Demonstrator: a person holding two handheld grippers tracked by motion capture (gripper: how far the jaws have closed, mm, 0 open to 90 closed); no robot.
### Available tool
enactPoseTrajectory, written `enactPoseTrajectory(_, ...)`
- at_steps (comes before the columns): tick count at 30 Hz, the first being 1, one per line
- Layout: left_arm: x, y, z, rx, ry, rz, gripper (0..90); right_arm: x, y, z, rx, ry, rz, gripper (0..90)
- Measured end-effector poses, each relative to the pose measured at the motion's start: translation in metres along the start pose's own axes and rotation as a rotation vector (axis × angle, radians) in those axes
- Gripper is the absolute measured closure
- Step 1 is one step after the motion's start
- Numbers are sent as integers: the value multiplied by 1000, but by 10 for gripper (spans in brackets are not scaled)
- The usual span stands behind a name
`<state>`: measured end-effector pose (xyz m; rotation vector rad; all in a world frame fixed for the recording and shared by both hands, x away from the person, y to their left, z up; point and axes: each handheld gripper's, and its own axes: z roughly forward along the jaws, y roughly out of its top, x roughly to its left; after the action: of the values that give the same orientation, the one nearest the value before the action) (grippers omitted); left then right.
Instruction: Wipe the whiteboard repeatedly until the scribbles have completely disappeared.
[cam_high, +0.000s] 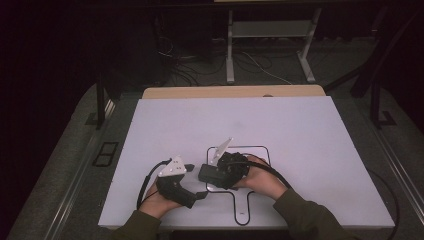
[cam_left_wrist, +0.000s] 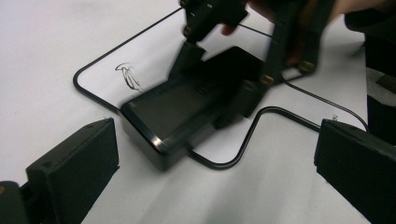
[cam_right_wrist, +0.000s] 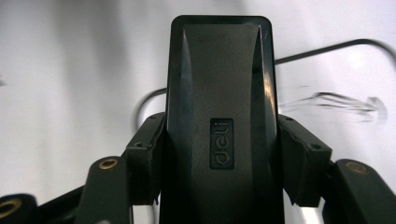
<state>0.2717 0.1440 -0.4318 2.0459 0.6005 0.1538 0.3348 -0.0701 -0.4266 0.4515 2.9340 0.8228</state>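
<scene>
— What's the right gripper got hold of?

— A black stapler, the one with "deli" stamped on its top. The jaws are pinching it by its two long sides, one pad flat against each flank, with the front end sticking out past them.

— And where is the stapler sitting?

— Low over the white counter, inside the black outline drawn there, near the person's edge. In the left gripper view its front corner hangs right over the line. I'd say it rests on the surface, though the blur makes that hard to swear to.

— The left gripper?

— Spread wide, nothing between the jaws. It points at the stapler from just beside it, not touching. From the high view the left hand lies on the counter, close to the right hand.

— Anything else on the board?

— A small scribble inside the outline, beside the stapler.
</scene>
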Motion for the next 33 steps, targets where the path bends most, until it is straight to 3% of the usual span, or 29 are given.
enactPoseTrajectory(4,1,0,0,-1,0,-3,0,-23,2,2,-12,-57,43,387)
enactPoseTrajectory(9,1,0,-1,0,2,-4,0,-33,2,2,-15,-77,68,387)
enactPoseTrajectory(14,1,0,0,-1,2,-6,0,-17,3,1,2,-92,18,387)
enactPoseTrajectory(21,0,0,0,5,4,3,0,8,1,0,-2,-65,-39,387)
enactPoseTrajectory(26,0,0,0,4,3,0,0,-1,2,2,2,-90,-26,386)
enactPoseTrajectory(28,0,0,0,3,2,0,0,-12,3,2,-1,-125,7,386)
enactPoseTrajectory(30,0,0,0,4,3,1,0,-16,3,2,9,-151,1,387)
enactPoseTrajectory(32,0,0,0,5,3,1,0,-24,2,1,12,-164,17,387)
enactPoseTrajectory(33,0,0,0,4,4,1,0,-24,2,1,5,-144,49,386)
